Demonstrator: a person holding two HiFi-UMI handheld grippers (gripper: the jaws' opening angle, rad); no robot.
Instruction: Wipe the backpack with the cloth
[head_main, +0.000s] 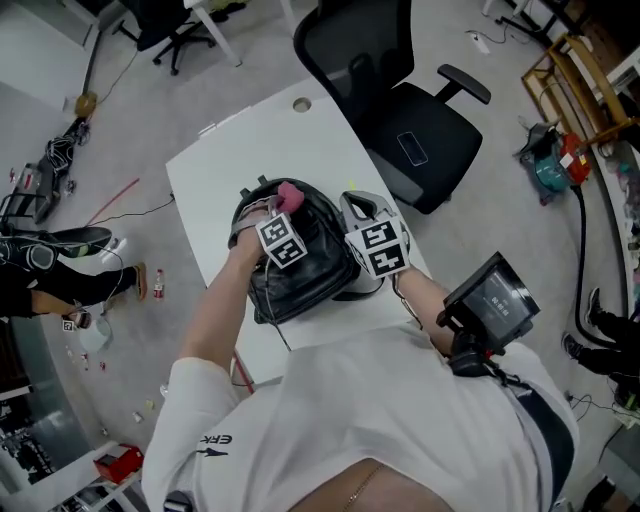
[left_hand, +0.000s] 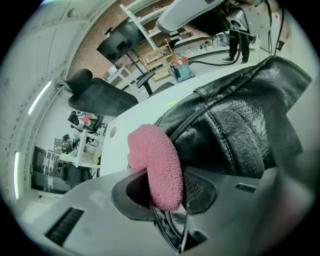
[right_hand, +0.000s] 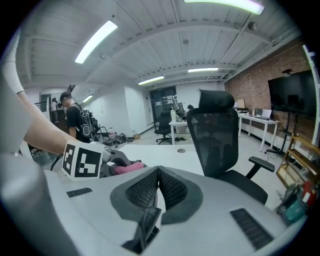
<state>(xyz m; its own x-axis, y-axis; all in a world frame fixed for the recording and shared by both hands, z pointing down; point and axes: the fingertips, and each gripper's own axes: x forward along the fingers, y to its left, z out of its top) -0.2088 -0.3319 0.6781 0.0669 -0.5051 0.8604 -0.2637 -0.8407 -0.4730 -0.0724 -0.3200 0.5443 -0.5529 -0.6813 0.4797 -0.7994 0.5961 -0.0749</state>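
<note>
A black leather backpack (head_main: 305, 262) lies on the white table (head_main: 250, 150). My left gripper (head_main: 278, 203) is shut on a folded pink cloth (head_main: 288, 195), which rests against the top of the backpack. In the left gripper view the cloth (left_hand: 156, 167) sticks up between the jaws, pressed to the backpack (left_hand: 240, 125). My right gripper (head_main: 354, 203) sits at the bag's right side. Its jaws (right_hand: 159, 175) are shut on a black backpack strap (right_hand: 145, 227) that hangs below the pads. The right gripper view also shows the left gripper (right_hand: 82, 161) and the cloth (right_hand: 127, 168).
A black office chair (head_main: 400, 110) stands close behind the table's far right edge. A round cable hole (head_main: 301, 104) is at the far end of the table. Cables and small items lie on the floor to the left (head_main: 60, 160). A person (right_hand: 75, 122) stands in the distance.
</note>
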